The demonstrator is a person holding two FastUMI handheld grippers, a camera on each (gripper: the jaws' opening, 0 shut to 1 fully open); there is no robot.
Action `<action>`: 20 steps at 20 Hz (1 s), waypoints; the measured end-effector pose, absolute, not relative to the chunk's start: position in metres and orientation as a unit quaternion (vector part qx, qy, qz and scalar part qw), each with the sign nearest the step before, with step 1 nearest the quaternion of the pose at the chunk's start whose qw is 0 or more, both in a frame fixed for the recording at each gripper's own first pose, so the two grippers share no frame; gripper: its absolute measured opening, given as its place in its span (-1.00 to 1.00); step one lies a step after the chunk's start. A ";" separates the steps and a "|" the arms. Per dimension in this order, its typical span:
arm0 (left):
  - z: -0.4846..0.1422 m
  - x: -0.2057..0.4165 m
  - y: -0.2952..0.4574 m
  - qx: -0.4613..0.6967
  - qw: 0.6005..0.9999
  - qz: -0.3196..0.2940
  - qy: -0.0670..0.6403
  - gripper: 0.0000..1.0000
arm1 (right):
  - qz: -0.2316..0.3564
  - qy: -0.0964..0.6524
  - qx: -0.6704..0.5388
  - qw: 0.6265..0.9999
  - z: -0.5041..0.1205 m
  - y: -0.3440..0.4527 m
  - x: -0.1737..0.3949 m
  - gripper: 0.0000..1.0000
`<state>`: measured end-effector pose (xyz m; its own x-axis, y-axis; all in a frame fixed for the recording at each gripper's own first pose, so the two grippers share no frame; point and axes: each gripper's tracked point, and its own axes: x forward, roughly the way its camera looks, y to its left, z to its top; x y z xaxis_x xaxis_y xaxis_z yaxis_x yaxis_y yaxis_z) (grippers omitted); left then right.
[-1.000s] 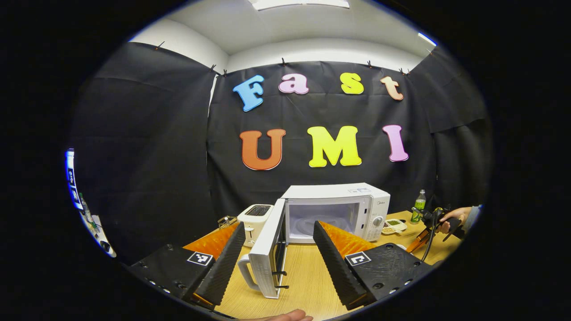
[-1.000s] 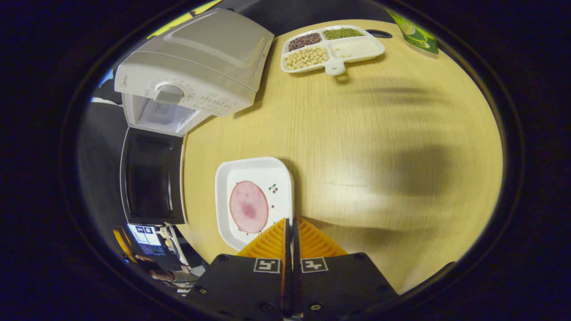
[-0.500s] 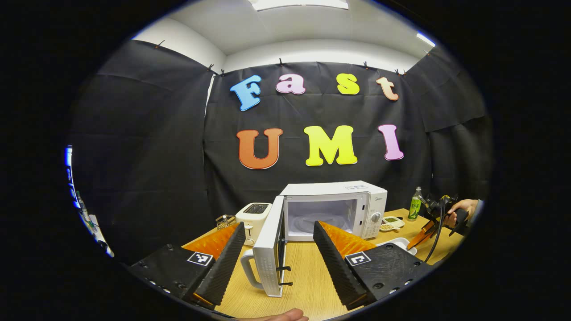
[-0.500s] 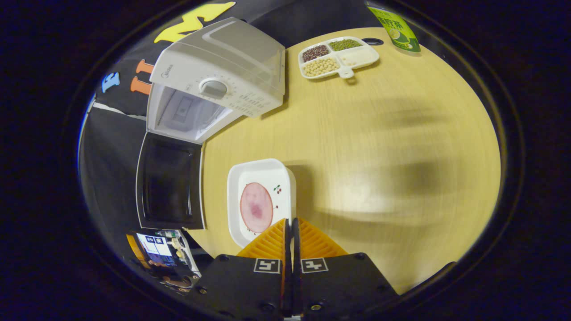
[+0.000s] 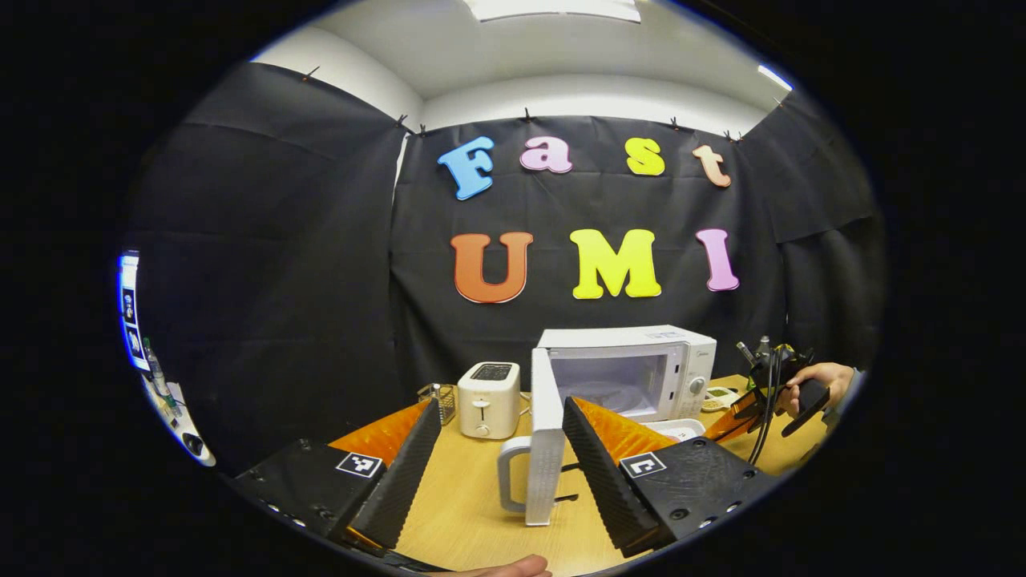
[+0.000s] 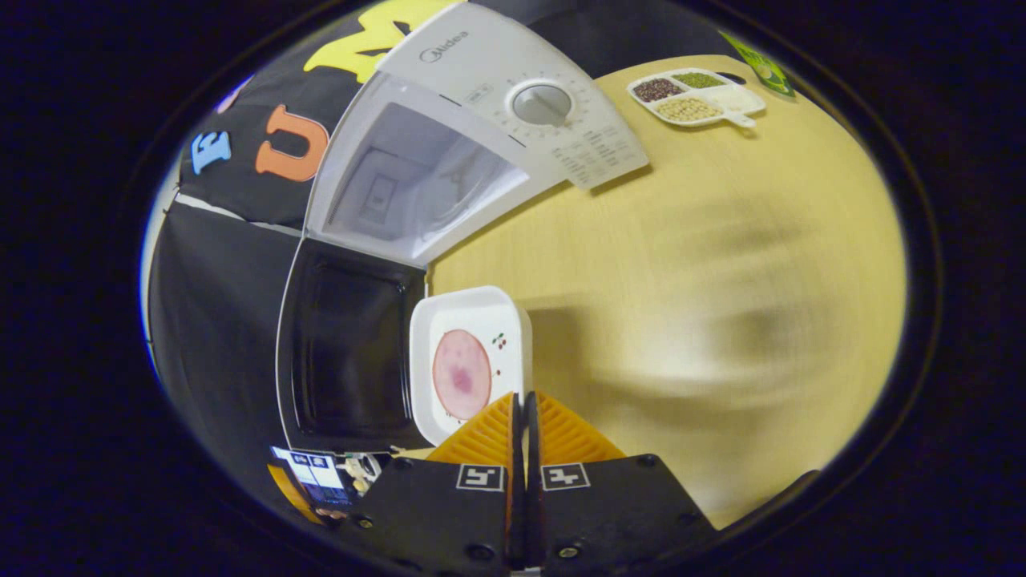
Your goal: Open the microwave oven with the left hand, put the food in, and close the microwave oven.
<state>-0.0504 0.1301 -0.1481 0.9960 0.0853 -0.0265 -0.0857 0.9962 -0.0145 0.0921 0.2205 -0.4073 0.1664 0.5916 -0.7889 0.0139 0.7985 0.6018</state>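
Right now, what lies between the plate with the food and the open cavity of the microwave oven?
In the right gripper view, only bare table lies between the plate, pinched at its edge by the right gripper, and the microwave oven's cavity. The open door stands beside the plate.

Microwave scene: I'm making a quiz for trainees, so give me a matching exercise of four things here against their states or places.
Things:
1. microwave door
2. plate with the ham slice
3. toaster
4. divided snack tray

States:
a. stands left of the microwave
b. swung open
c. pinched at its rim by the right gripper
d. holds beans and grains

Pairs: 1-b, 2-c, 3-a, 4-d
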 end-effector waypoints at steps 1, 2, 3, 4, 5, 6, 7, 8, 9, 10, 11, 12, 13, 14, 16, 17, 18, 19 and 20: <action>-0.148 -0.053 0.137 -0.009 0.999 0.046 0.011 0.83 | 0.195 0.608 0.250 0.728 -0.408 0.233 0.096 -0.92; -0.149 -0.056 0.143 -0.010 0.999 0.049 0.010 0.84 | 0.191 0.599 0.256 0.734 -0.408 0.246 0.101 -0.92; -0.150 -0.058 0.149 -0.012 0.999 0.051 0.009 0.84 | 0.182 0.589 0.267 0.741 -0.408 0.258 0.109 -0.93; -0.151 -0.058 0.155 -0.014 0.998 0.052 0.009 0.83 | 0.173 0.575 0.280 0.749 -0.408 0.269 0.118 -0.93; -0.154 -0.058 0.160 -0.016 0.998 0.055 0.010 0.83 | 0.163 0.558 0.295 0.758 -0.408 0.280 0.127 -0.93; -0.157 -0.059 0.164 -0.019 0.998 0.058 0.011 0.84 | 0.155 0.541 0.311 0.766 -0.407 0.291 0.138 -0.93; -0.159 -0.059 0.168 -0.022 0.998 0.060 0.013 0.85 | 0.147 0.524 0.324 0.774 -0.406 0.300 0.149 -0.93; -0.162 -0.059 0.170 -0.024 0.998 0.060 0.015 0.86 | 0.135 0.507 0.337 0.782 -0.406 0.309 0.159 -0.93; -0.164 -0.058 0.173 -0.023 0.998 0.060 0.017 0.87 | 0.115 0.492 0.348 0.790 -0.407 0.314 0.168 -0.92; -0.166 -0.058 0.177 -0.019 0.998 0.063 0.020 0.87 | 0.091 0.478 0.359 0.796 -0.409 0.318 0.179 -0.93; -0.167 -0.059 0.182 -0.014 0.997 0.068 0.021 0.87 | 0.069 0.465 0.370 0.801 -0.413 0.322 0.189 -0.92; -0.165 -0.059 0.185 -0.010 0.997 0.071 0.019 0.87 | 0.054 0.454 0.382 0.803 -0.417 0.327 0.200 -0.92; -0.163 -0.059 0.188 -0.007 0.997 0.072 0.015 0.87 | 0.038 0.444 0.400 0.801 -0.420 0.331 0.207 -0.92; -0.160 -0.057 0.188 -0.004 0.998 0.070 0.010 0.87 | 0.021 0.433 0.425 0.795 -0.423 0.334 0.215 -0.93; -0.160 -0.055 0.185 0.001 0.998 0.060 0.008 0.87 | -0.026 0.402 0.474 0.783 -0.429 0.335 0.233 -0.93; -0.161 -0.055 0.186 0.004 0.998 0.058 0.007 0.86 | -0.049 0.387 0.493 0.777 -0.433 0.336 0.242 -0.92; -0.162 -0.054 0.185 0.005 0.998 0.055 0.006 0.86 | -0.065 0.375 0.509 0.772 -0.438 0.339 0.252 -0.92; -0.163 -0.052 0.182 0.007 0.999 0.051 0.007 0.86 | -0.075 0.367 0.521 0.767 -0.442 0.344 0.260 -0.92; -0.166 -0.051 0.181 0.010 0.999 0.051 0.009 0.86 | -0.076 0.360 0.530 0.764 -0.446 0.351 0.270 -0.93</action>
<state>-0.0512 0.1814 -0.1661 0.9947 0.1012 -0.0170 -0.1008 0.9947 0.0206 0.2698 0.3514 -0.4463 0.7292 0.2649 -0.6309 0.4982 0.4265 0.7549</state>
